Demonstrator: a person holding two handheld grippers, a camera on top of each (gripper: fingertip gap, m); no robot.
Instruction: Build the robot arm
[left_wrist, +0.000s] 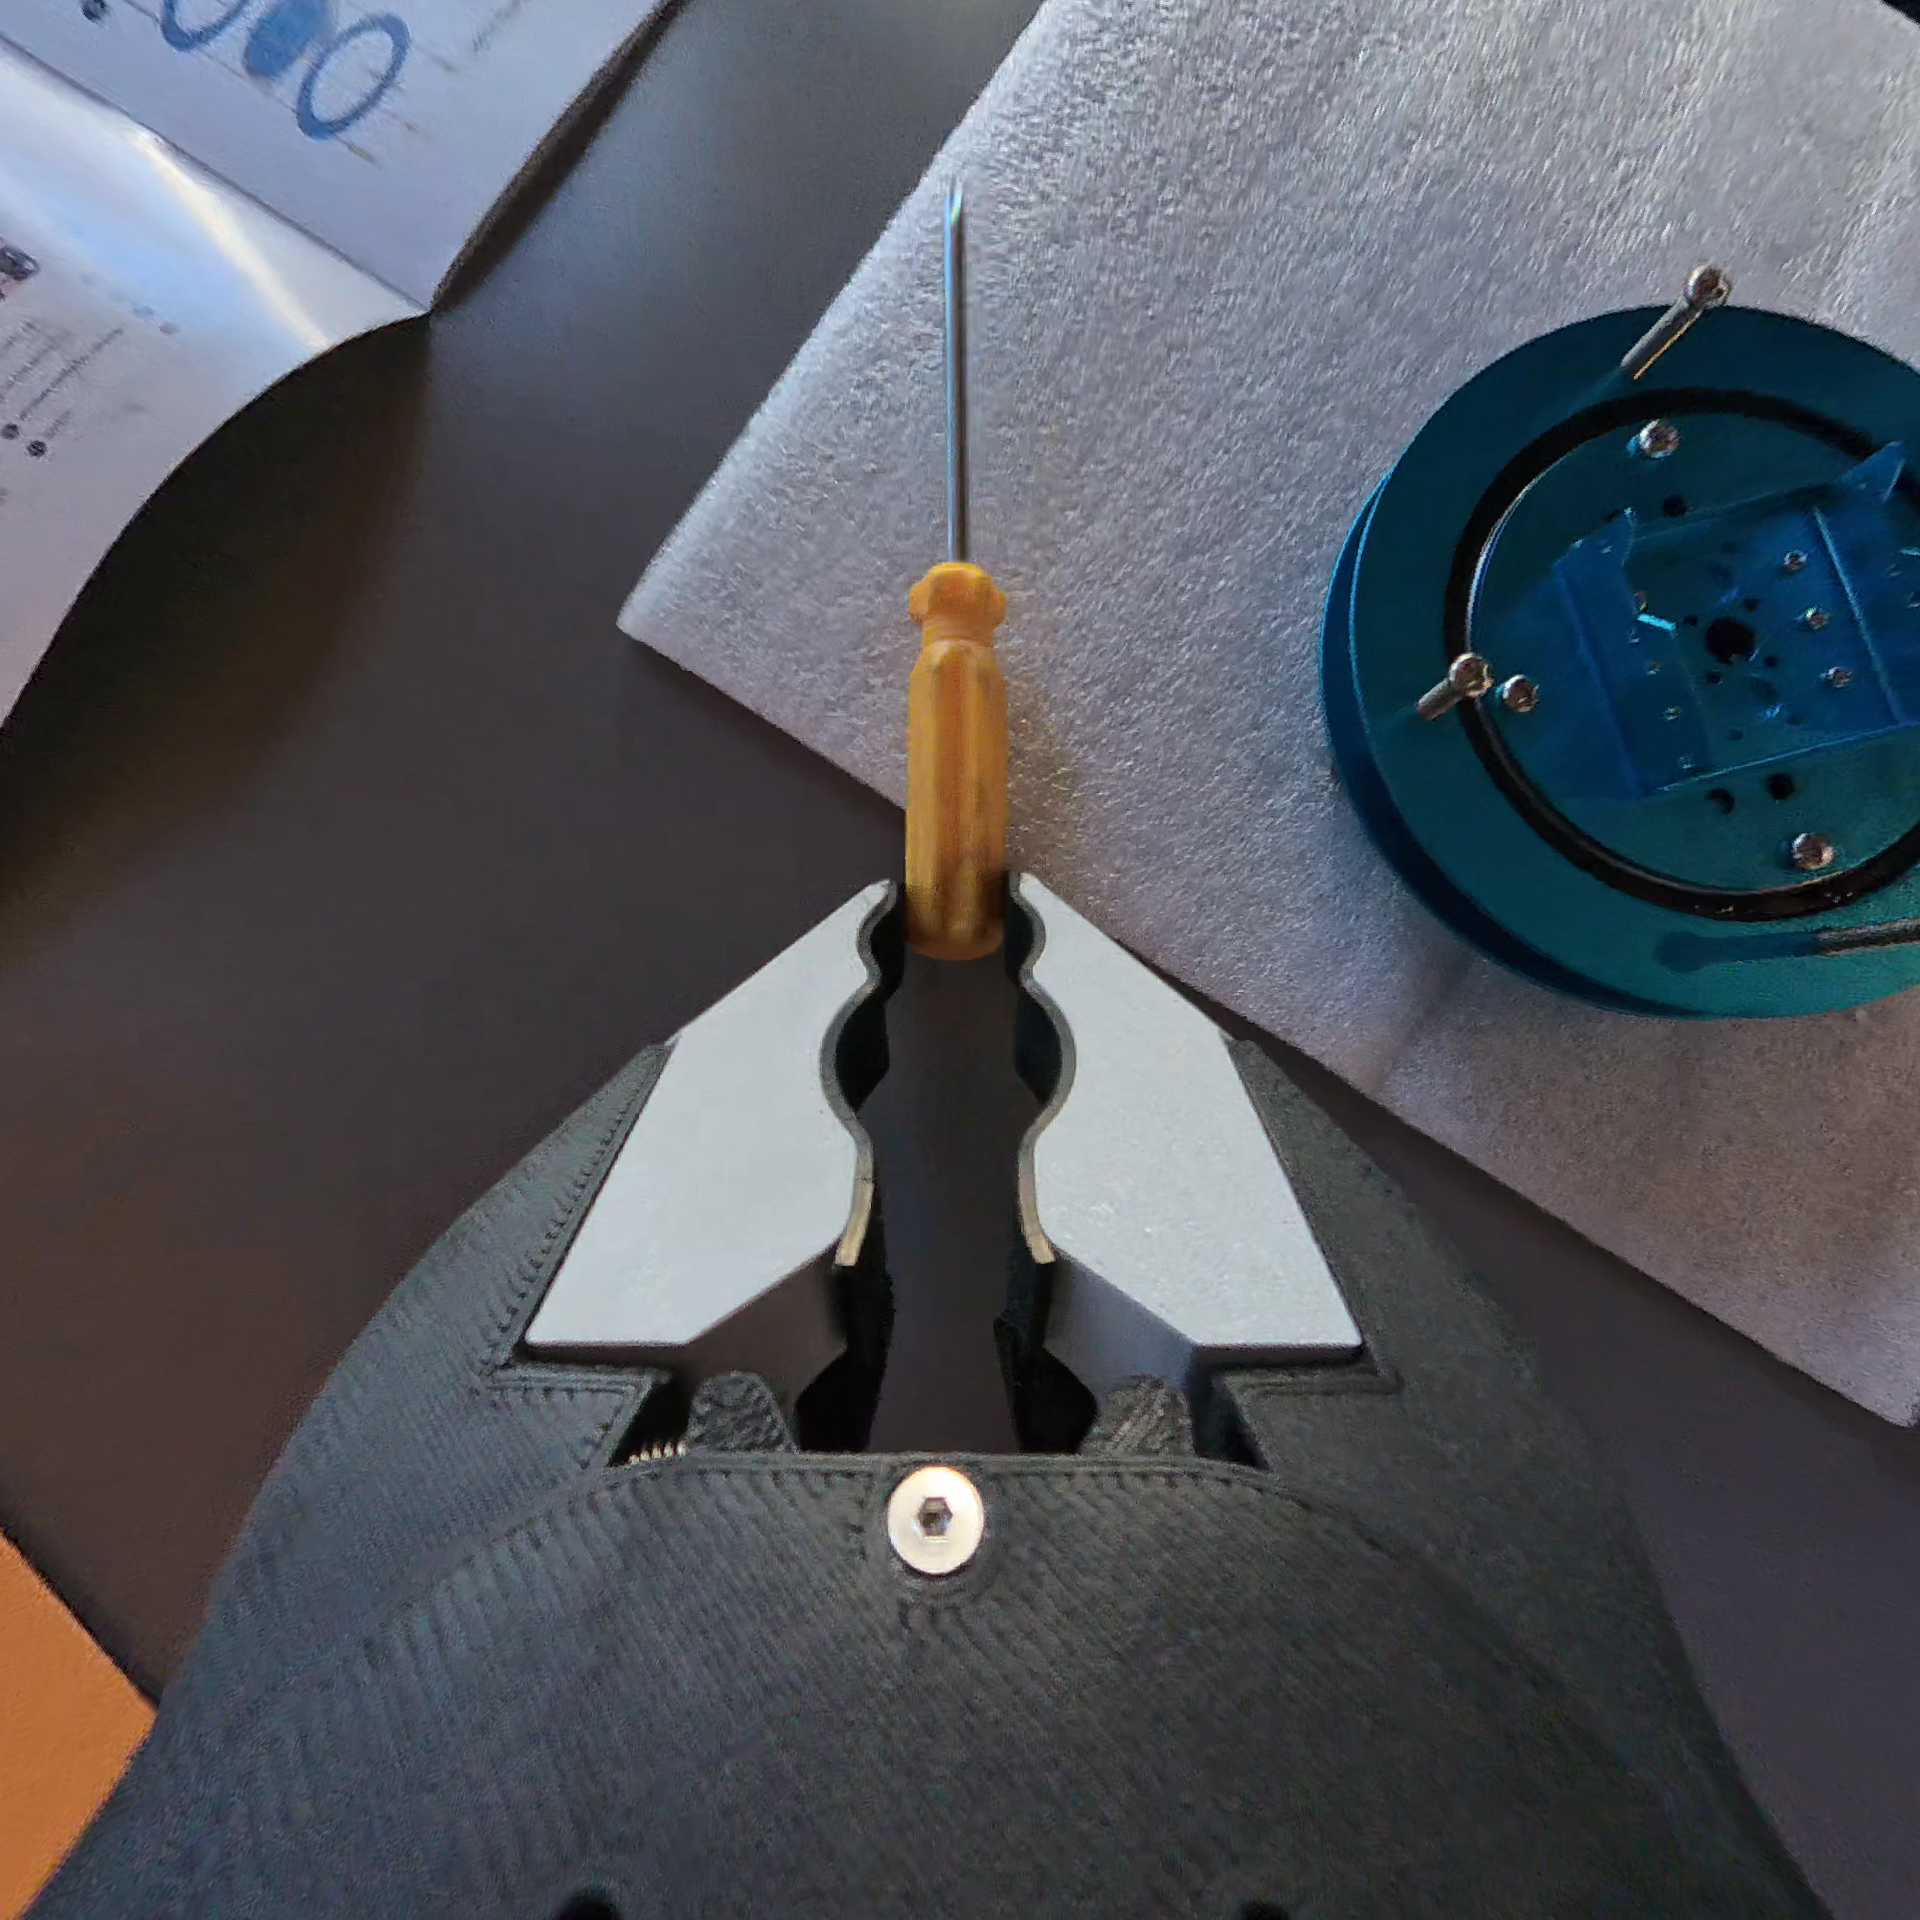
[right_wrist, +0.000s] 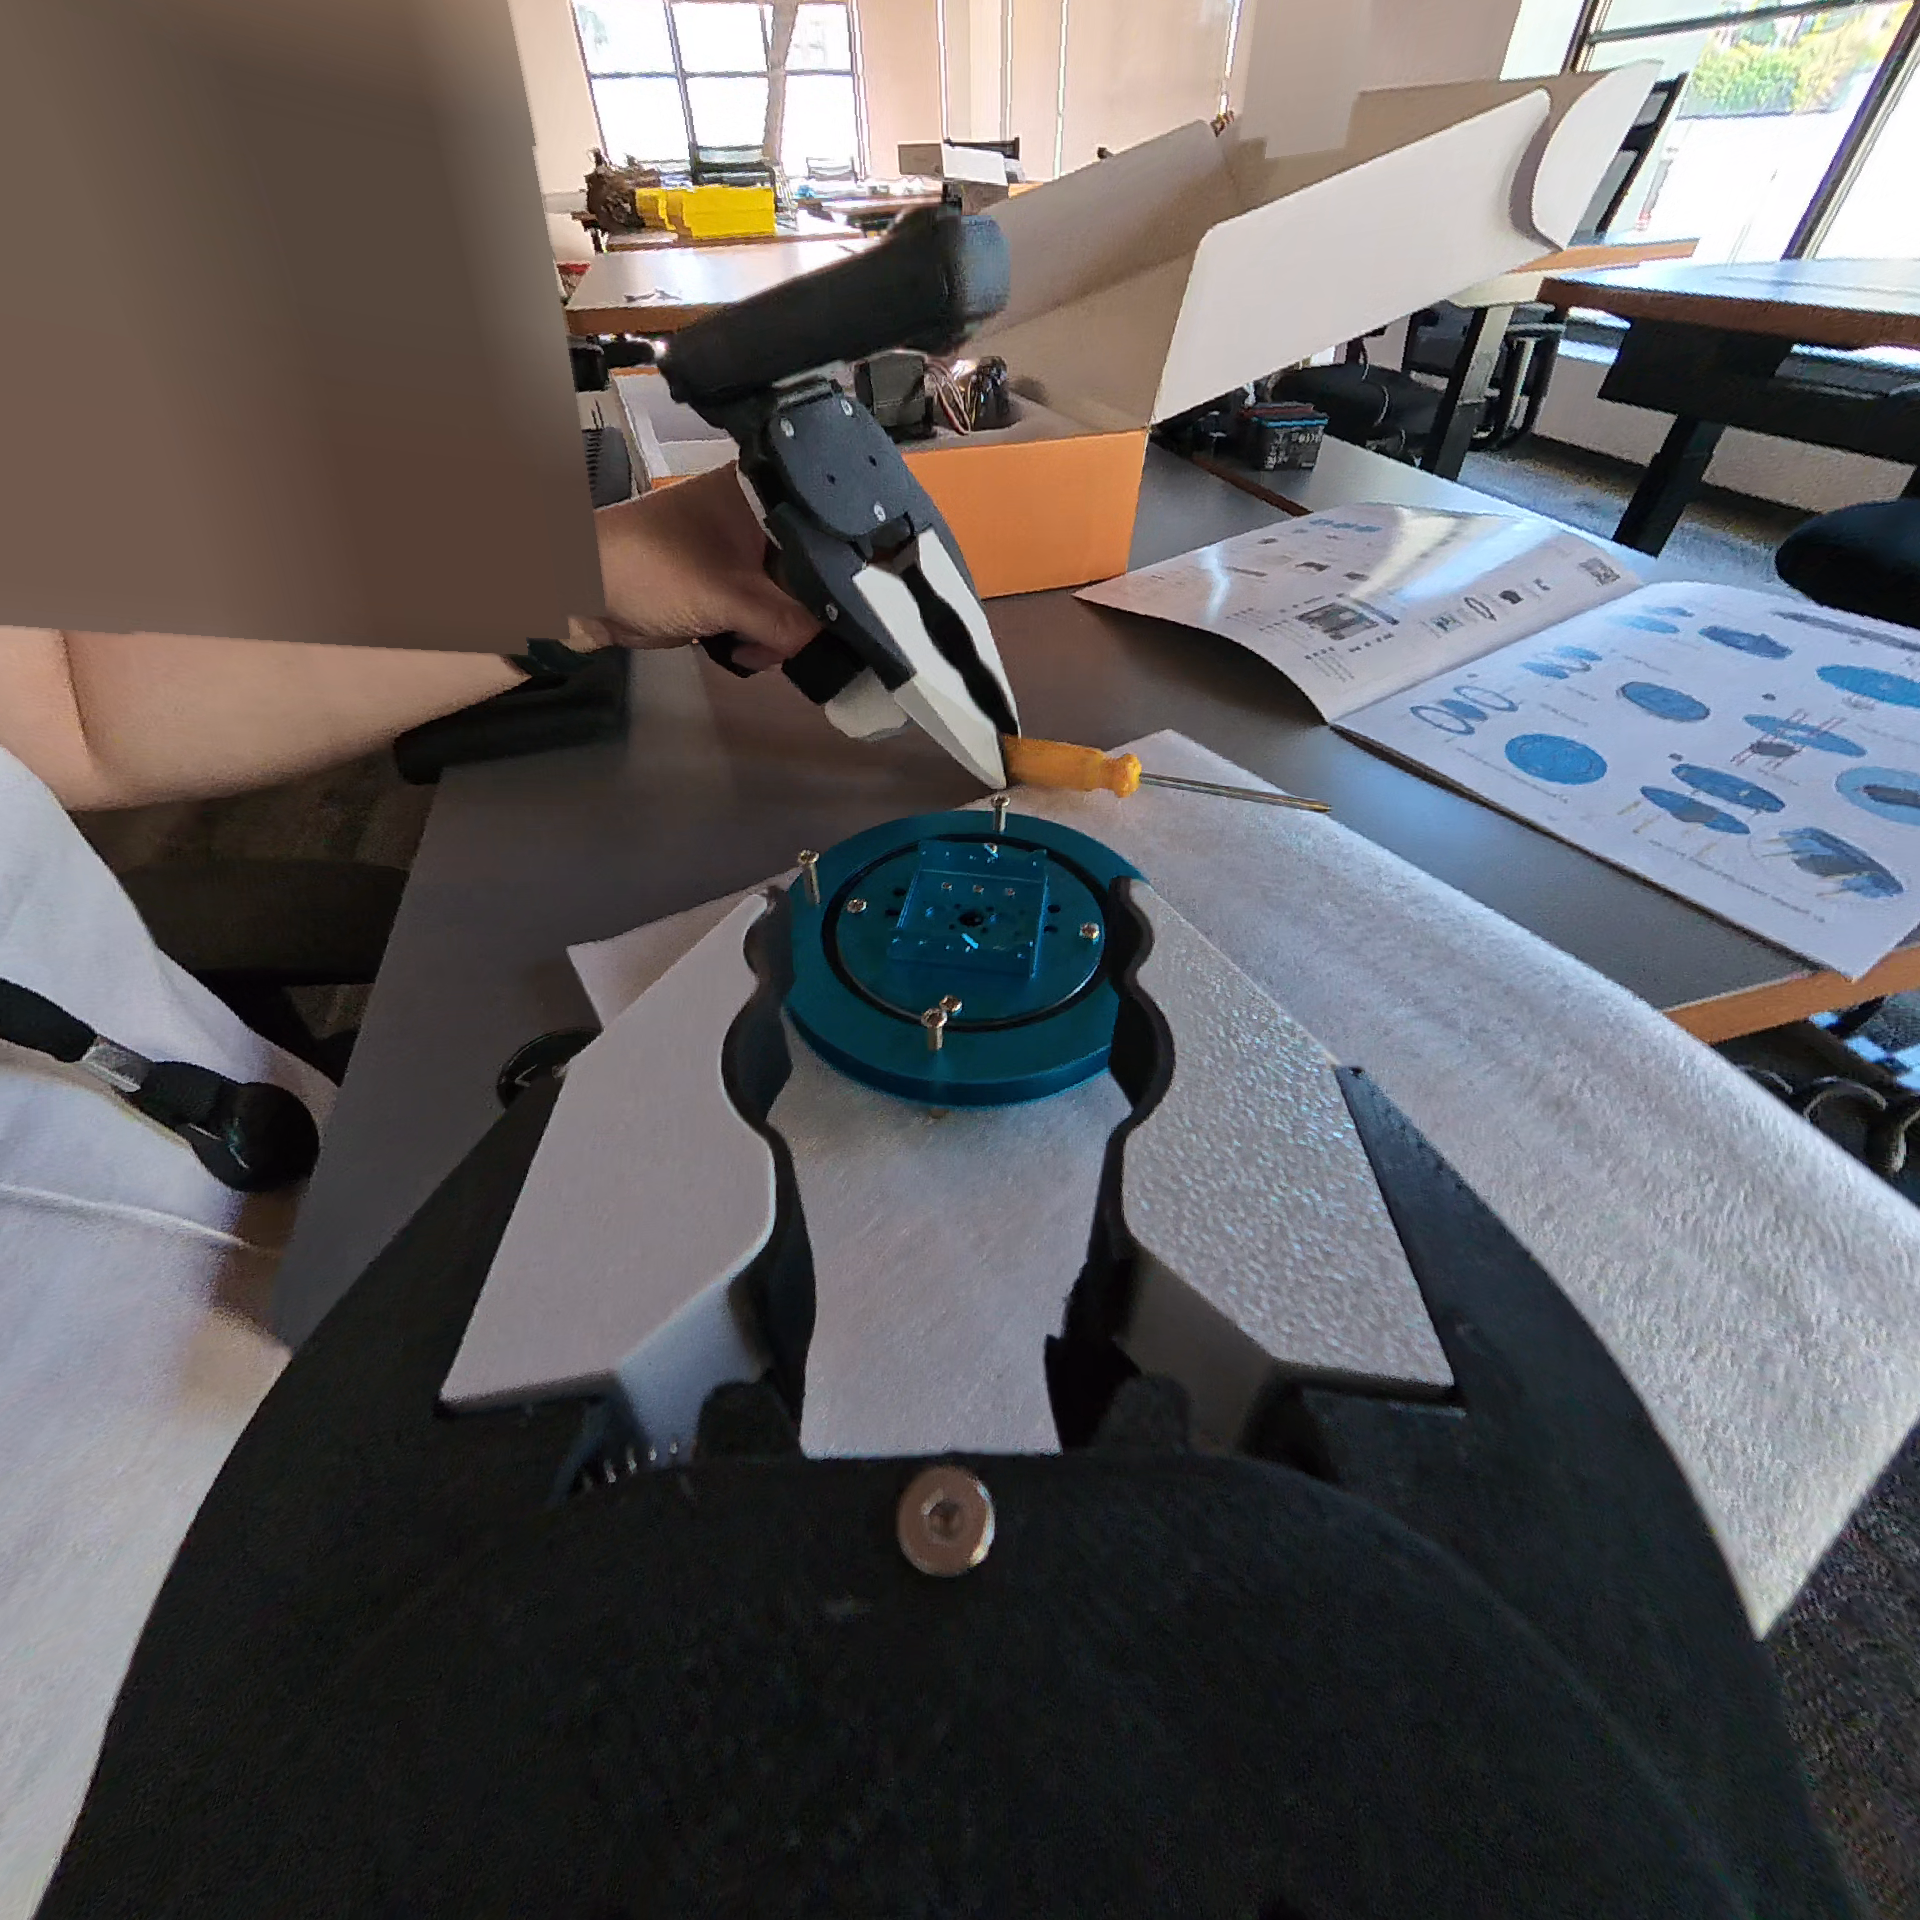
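My left gripper (left_wrist: 957, 902) is shut on the butt end of an orange-handled screwdriver (left_wrist: 956, 727), whose thin shaft points away over the edge of a white foam sheet (left_wrist: 1247, 416). In the right wrist view the left gripper (right_wrist: 995, 767) grips the screwdriver (right_wrist: 1070, 767) low over the table. My right gripper (right_wrist: 945, 899) is open, its jaws on either side of a blue metal disc assembly (right_wrist: 935, 1081) on the foam sheet (right_wrist: 1403, 1018). I cannot tell whether they touch it. Three long screws (right_wrist: 941, 1023) stand up from the disc. The disc also shows in the left wrist view (left_wrist: 1621, 665).
An open illustrated booklet (right_wrist: 1621, 727) lies on the dark table (left_wrist: 416, 727) beyond the foam; it also shows in the left wrist view (left_wrist: 156, 260). An orange cardboard box (right_wrist: 1039, 499) with its lid raised stands behind. A person's hand (right_wrist: 675, 592) holds the left gripper. The table edge (right_wrist: 1766, 1013) is at the right.
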